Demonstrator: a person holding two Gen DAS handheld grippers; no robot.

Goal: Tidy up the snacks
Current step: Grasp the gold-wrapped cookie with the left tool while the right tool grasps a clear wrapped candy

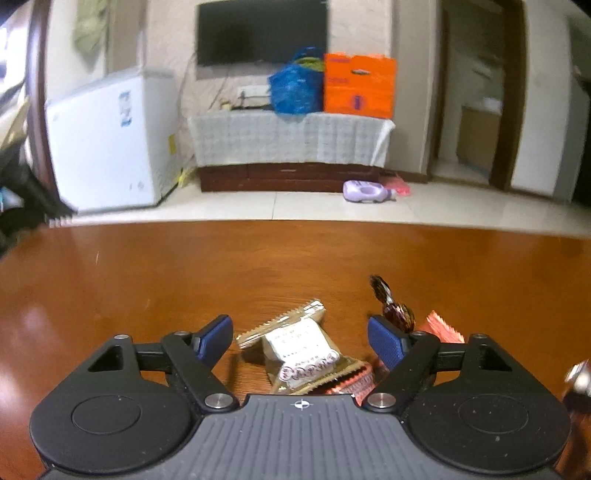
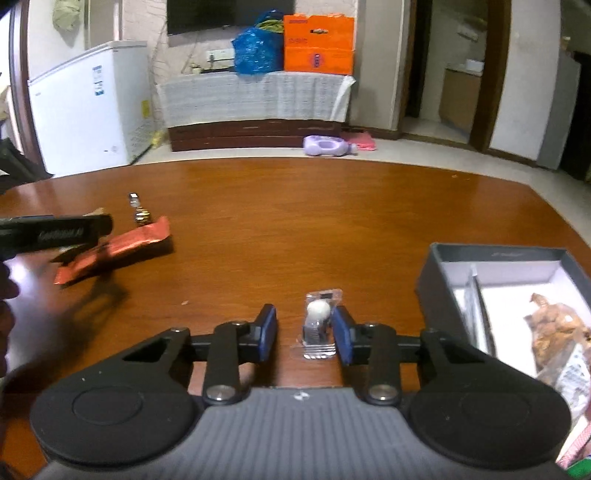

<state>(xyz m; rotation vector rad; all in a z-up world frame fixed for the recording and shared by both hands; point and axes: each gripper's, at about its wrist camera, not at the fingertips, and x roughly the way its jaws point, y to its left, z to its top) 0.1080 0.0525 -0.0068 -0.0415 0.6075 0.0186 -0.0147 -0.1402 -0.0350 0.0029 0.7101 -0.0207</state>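
A small clear-wrapped white candy (image 2: 320, 325) lay on the bench (image 2: 295, 221) between the right gripper (image 2: 304, 334) pads; the right pad touched it, the left stood apart. The left gripper (image 1: 300, 338) gaped around a cream biscuit packet (image 1: 295, 350). One bagged snack (image 2: 557, 332) already sat in the grey box (image 2: 498, 254); an orange wrapper (image 2: 114, 251) and a twisted sweet (image 2: 139, 210) remained, so most sorting seemed undone.

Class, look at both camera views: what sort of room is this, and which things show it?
Probably a home living room: a dark wall-mounted television, a white chest freezer and a glossy brown wooden table.
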